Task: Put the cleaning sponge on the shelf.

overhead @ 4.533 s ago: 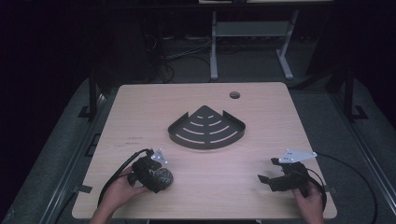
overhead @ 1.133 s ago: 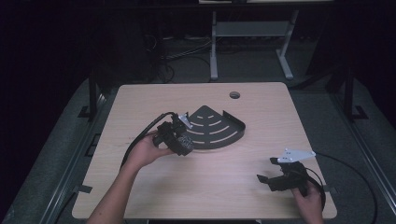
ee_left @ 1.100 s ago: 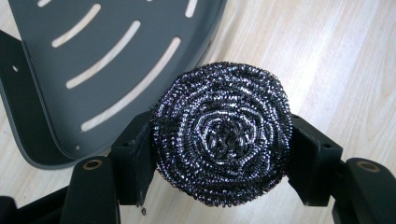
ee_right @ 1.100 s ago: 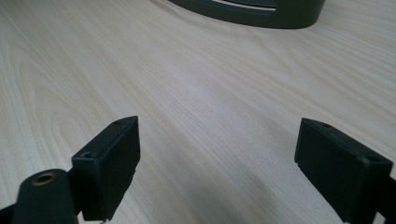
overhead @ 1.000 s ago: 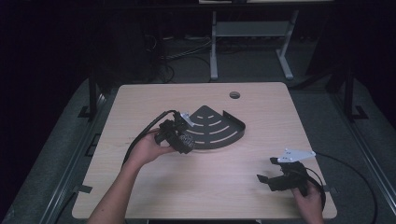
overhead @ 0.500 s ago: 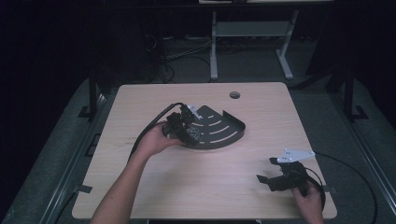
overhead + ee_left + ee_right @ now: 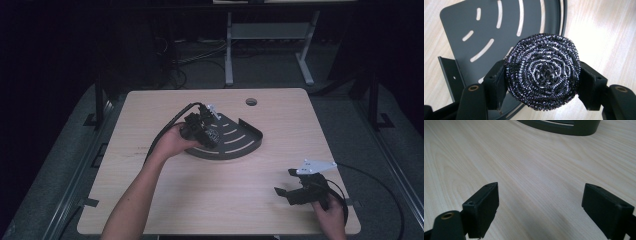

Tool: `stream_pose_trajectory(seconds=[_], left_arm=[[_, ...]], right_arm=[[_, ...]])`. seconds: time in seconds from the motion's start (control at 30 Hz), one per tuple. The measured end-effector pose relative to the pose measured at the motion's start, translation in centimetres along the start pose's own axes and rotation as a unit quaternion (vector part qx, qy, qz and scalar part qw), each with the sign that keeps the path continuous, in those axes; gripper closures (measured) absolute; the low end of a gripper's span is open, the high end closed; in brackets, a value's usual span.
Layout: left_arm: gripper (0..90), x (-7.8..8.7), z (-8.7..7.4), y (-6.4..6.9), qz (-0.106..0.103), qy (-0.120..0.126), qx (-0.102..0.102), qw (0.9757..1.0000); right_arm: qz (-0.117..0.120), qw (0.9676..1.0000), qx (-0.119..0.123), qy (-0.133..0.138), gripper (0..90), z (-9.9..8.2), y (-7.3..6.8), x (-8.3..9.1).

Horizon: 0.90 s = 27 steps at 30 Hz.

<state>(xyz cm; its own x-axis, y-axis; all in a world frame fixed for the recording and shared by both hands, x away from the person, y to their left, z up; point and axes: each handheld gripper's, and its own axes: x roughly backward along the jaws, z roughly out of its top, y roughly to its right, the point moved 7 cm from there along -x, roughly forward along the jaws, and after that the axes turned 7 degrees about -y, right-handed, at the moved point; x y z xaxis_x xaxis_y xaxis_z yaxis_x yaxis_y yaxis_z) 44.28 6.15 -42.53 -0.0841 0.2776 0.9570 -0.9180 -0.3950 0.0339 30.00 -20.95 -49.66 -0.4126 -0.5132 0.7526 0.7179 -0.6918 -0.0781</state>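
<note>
While the left gripper (image 7: 541,82) clamps a scourer (image 7: 542,71), a slotted tray (image 7: 474,30) lies beneath.

No text, label, brand, number or sign can be read anywhere in these views.
</note>
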Motion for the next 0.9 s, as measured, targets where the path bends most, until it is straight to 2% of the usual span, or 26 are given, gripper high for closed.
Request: stream_pose_trajectory(seconds=[0.1, 0.23, 0.6, 0.9], left_arm=[[32.9, -0.2, 0.2, -0.4, -0.003, 0.004, 0.009, 0.9999], [32.9, -0.9, 0.1, -1.1, 0.001, -0.003, 0.015, 0.9999], [32.6, -2.3, 0.7, -1.9, -0.01, 0.006, 0.038, 0.9992], [32.6, -3.5, 0.9, -2.6, -0.003, -0.002, 0.051, 0.9987]], right_arm=[[0.0, 1.0, 0.0, 0.001, 13.8, 0.0, 0.0, 0.0], [0.0, 1.0, 0.0, 0.001, 13.8, 0.0, 0.1, 0.1], [0.0, 1.0, -0.003, 0.003, 13.9, 0.0, 0.2, 0.2], [0.0, 1.0, -0.004, 0.005, 13.8, 0.1, 0.1, 0.3]])
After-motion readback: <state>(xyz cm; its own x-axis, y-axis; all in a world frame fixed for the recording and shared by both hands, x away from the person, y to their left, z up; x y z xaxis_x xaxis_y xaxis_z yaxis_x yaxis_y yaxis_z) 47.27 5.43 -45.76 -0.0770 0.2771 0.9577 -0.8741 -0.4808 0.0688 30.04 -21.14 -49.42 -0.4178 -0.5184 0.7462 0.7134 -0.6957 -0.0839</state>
